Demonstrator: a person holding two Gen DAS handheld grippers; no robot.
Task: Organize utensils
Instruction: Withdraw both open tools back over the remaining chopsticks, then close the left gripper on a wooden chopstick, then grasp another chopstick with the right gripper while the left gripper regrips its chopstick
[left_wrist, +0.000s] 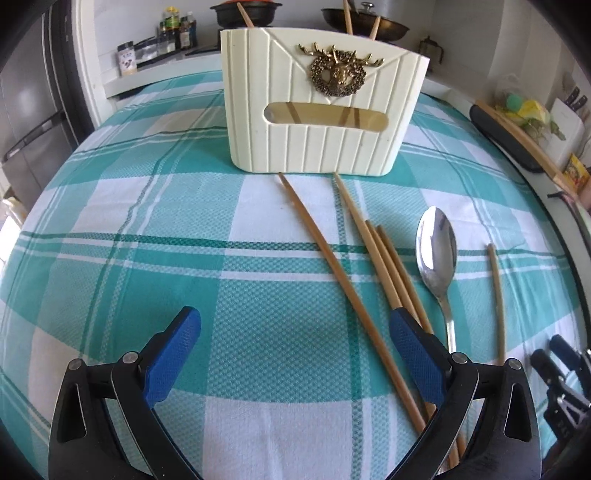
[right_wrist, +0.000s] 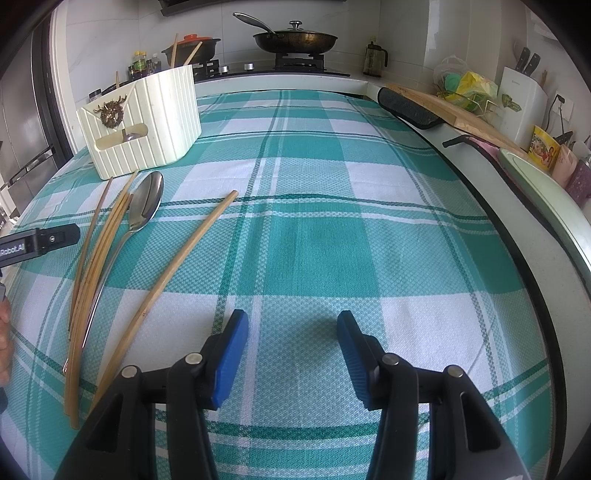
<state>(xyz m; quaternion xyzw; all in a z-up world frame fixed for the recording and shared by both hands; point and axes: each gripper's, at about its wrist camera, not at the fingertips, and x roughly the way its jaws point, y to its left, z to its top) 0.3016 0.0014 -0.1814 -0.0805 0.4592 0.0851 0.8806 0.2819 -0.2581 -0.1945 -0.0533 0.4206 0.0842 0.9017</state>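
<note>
Both grippers are hovering over the teal plaid cloth (right_wrist: 314, 236) — left gripper (left_wrist: 294, 325) and right gripper (right_wrist: 292, 328) jaws apart, gripping nothing. Bamboo chopsticks (left_wrist: 332, 258) and a steel spoon (left_wrist: 436, 254) are lying centre-right, below the cream utensil holder (left_wrist: 325, 99).

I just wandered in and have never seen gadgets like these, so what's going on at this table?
A person is tidying utensils with a handheld gripper in each hand. Several chopsticks and a spoon lie loose on the checked tablecloth, in front of a cream holder that already has a few chopsticks standing in it. Both the left gripper and the right gripper are open and empty, above the cloth. Nothing is being held at this moment.
</note>
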